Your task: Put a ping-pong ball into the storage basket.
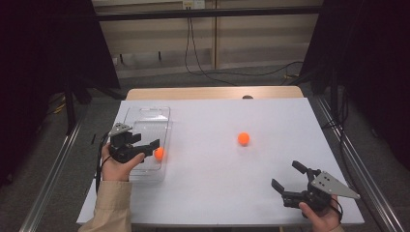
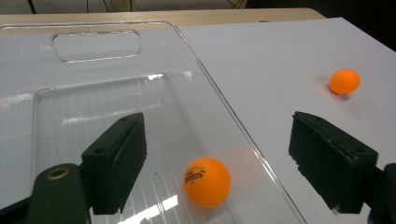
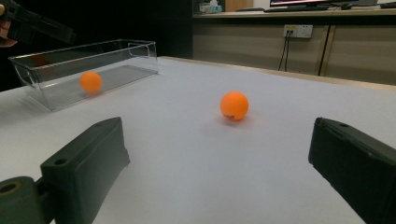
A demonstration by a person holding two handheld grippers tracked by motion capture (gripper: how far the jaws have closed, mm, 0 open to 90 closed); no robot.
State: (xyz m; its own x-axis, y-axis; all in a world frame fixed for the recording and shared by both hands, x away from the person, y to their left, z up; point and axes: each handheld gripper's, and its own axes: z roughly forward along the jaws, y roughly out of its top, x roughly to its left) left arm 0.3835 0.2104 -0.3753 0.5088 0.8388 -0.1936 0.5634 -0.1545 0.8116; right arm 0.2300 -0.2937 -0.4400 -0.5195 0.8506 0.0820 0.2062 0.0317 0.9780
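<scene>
A clear plastic bin stands at the table's left. One orange ball lies inside it near the right wall, on the ribbed floor. My left gripper hovers over the bin's near end, open, its jaws wide apart above the ball and not touching it. A second orange ball rests on the bare white table right of centre. At the front right corner my right gripper is open and empty, pointing toward that ball, which lies well ahead of the jaws.
The white table top ends in a wooden strip at the back. Dark curtains hang on both sides, and metal rails run along the floor. Cables trail on the floor beyond the table.
</scene>
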